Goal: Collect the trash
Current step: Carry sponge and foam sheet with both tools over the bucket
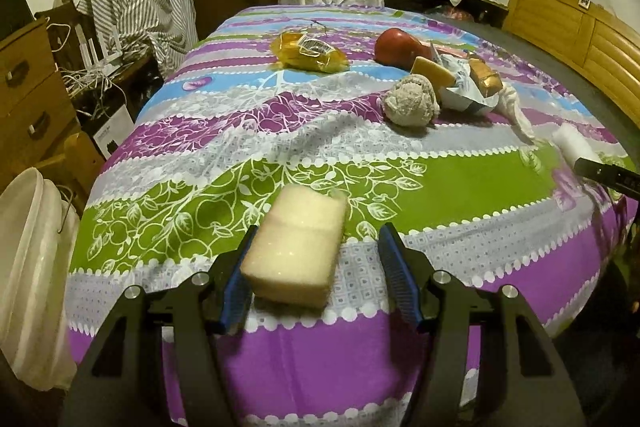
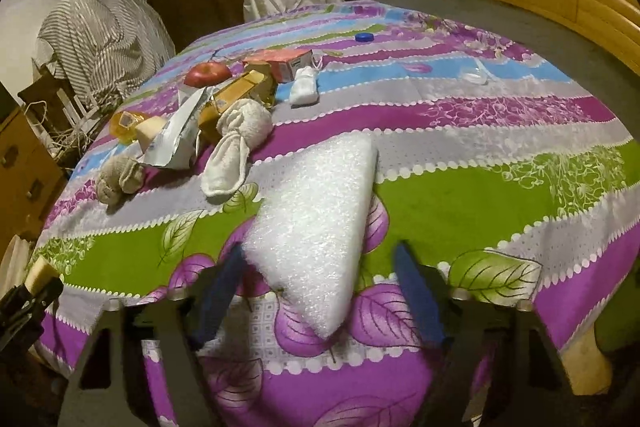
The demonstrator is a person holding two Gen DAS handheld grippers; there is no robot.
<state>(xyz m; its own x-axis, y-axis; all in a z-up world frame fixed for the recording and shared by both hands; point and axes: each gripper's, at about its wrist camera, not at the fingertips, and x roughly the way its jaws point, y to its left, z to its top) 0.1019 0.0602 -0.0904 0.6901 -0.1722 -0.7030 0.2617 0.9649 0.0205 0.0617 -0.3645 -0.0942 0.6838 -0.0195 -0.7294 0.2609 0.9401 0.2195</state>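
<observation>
- Sponge (image 1: 294,247), pale yellow, lies near the bed's (image 1: 440,203) front edge between the left tool's (image 1: 316,259) blue pads; one pad touches it, the other stands apart.
- White foam sheet (image 2: 320,223) lies between the right tool's (image 2: 320,291) pads, its left edge against one pad, a gap at the other.
- Farther back: sock ball (image 1: 412,99), red apple (image 1: 398,47), yellow wrapper (image 1: 308,53).

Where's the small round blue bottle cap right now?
In the right wrist view, the small round blue bottle cap lies alone on the far side of the striped bedcover, beyond the orange carton.
</observation>
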